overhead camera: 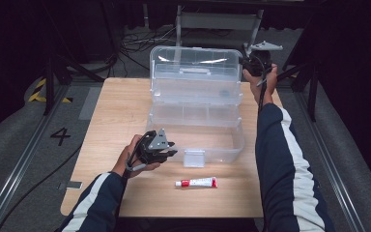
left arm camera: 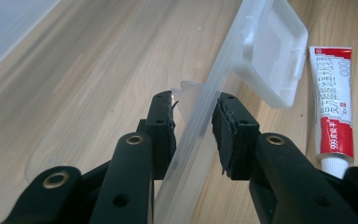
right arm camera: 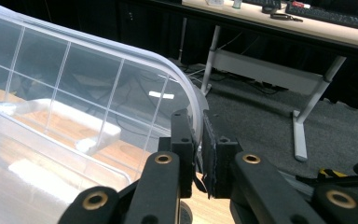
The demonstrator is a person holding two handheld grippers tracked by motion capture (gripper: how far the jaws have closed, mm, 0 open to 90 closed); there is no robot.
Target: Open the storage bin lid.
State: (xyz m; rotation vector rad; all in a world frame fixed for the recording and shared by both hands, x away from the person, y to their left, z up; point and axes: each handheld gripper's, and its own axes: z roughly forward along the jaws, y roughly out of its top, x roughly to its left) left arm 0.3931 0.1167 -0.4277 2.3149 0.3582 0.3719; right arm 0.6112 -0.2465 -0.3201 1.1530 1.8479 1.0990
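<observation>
**Clear storage box held at two opposite points, lid raised**

The clear storage box (overhead camera: 195, 104) stands open on the middle of the wooden table (overhead camera: 116, 111), its long axis running across the table from left to right. Nearest the person, a small red-and-white tube (overhead camera: 196, 182) lies on the table just in front of the box, parallel to its front wall and apart from it. At the front left corner, the left gripper (overhead camera: 166, 153) is set over the rim of the front wall (left arm camera: 200, 116): one jaw is inside, one outside, and the wall is pinched between them, with the latch flap (left arm camera: 270, 51) just beyond. Farther off, at the rear right, the upright lid (overhead camera: 195, 60) is clamped at its curved right edge (right arm camera: 193, 105) by the right gripper (overhead camera: 251, 63). The lid is therefore judged to be the right hand's to swing, while the base is steadied by the left.
</observation>
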